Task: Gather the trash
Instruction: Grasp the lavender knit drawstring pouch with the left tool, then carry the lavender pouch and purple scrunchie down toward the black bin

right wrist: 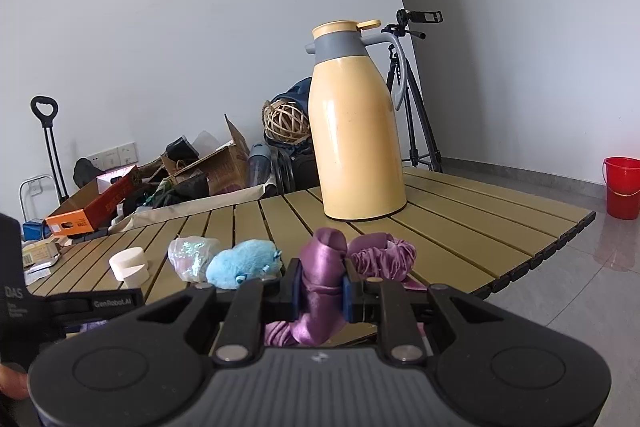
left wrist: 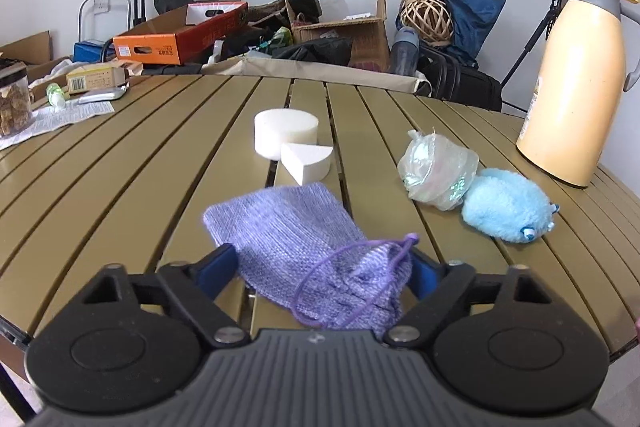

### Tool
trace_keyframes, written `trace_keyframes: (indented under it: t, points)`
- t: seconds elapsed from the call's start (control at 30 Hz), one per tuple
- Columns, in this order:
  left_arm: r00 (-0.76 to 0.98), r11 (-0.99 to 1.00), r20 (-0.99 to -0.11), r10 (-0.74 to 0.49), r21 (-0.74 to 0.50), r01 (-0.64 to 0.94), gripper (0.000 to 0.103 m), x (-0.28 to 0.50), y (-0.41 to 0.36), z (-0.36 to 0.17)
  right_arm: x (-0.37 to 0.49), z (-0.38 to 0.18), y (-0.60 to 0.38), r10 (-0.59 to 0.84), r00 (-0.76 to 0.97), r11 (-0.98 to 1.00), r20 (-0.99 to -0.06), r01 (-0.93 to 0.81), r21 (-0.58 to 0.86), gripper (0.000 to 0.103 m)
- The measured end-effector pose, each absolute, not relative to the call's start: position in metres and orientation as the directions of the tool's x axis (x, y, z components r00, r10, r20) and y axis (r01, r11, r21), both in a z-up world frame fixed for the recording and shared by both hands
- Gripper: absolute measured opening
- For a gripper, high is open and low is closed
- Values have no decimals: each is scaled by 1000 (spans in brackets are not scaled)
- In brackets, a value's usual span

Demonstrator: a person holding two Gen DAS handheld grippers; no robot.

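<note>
A lilac knitted drawstring pouch [left wrist: 296, 239] lies on the slatted table [left wrist: 120, 167], between the blue pads of my left gripper [left wrist: 320, 269]. The pads stand at its two sides and it does not look squeezed. Beyond it sit a white foam cylinder [left wrist: 286, 133] and a foam wedge [left wrist: 307, 161]. To the right are a crumpled clear plastic wrap [left wrist: 438, 171] and a light blue plush toy [left wrist: 506, 205]. My right gripper [right wrist: 322, 291] is shut on a purple satin cloth [right wrist: 324, 255], whose ruffled end [right wrist: 380, 257] rests on the table.
A tall yellow thermos jug [right wrist: 358, 143] stands at the table's far right. A jar, a small box and papers [left wrist: 72, 115] crowd the far left. Boxes and bags are piled behind the table. A red bucket [right wrist: 622, 187] stands on the floor to the right.
</note>
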State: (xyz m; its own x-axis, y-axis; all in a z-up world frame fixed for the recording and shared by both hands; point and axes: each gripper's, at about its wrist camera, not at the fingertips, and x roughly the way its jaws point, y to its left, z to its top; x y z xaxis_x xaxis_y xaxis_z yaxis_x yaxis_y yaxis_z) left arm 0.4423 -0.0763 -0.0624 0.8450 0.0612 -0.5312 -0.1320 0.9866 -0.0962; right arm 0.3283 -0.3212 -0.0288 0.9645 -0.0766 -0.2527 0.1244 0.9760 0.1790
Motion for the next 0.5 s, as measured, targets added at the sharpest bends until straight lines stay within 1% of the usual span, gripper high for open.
trace_keyframes:
  t: [0.03,0.1,0.13,0.2,0.23,0.3,0.4,0.5]
  points:
    - [847,987,-528,62,-96,-132,85,442,-76,-62,328,-29,-322,-75,965,976,-252,123,181,18]
    - [853,987,-519,56,-98,-125,75,440,-76,-62,327,-28,-321,-76,966,976,-247,123,181,18]
    - [855,988,-516,51,-100,-119,72,440,-76,-62,327,-28,-321,-76,966,976,-246,123,182,18]
    - [858,989,-510,56,-91,-119,63,438,-78,-62,326,-28,-322,-77,967,975,-244,124,185,18]
    - [860,989,-507,61,-85,-120,60,438,-79,-62,326,-28,-322,-75,967,975,-245,123,187,18]
    - [862,988,-502,63,-90,-124,44,436,-77,-61,326,-28,-323,-70,967,974,-246,120,192,18]
    - [868,987,-494,46,-110,-115,30,433,-73,-58,325,-28,-322,-68,967,974,-244,117,192,18]
    - [873,987,-487,36,-122,-109,26,430,-69,-55,324,-28,-321,-66,968,975,-242,114,190,18]
